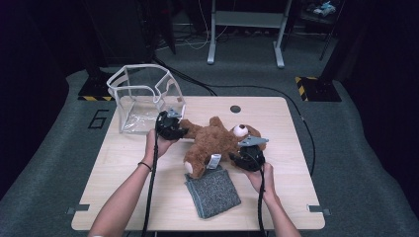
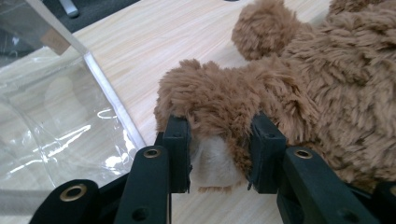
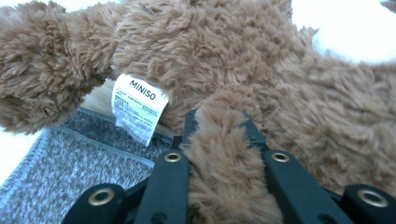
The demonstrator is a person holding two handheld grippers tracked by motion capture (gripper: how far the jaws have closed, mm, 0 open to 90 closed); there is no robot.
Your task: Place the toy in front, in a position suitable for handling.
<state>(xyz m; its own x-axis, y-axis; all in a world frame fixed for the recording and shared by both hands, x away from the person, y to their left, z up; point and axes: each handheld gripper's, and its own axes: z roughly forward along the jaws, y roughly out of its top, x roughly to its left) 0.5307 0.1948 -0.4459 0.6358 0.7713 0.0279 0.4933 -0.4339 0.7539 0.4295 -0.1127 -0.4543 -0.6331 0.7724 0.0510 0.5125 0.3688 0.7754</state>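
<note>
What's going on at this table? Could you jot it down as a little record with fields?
Surface: wooden table
Main thing: brown teddy bear lying flat
Left gripper: jaws closed on one of the bear's paws
Right gripper: jaws closed on another furry limb
Label: white tag reading MINISO
Beside the bear: folded grey cloth, partly under it
Behind the bear: clear plastic bag, standing open

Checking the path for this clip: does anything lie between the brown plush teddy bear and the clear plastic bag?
Nothing visible: bare wooden table separates the brown plush teddy bear from the clear plastic bag; the grey cloth lies on the opposite side.
</note>
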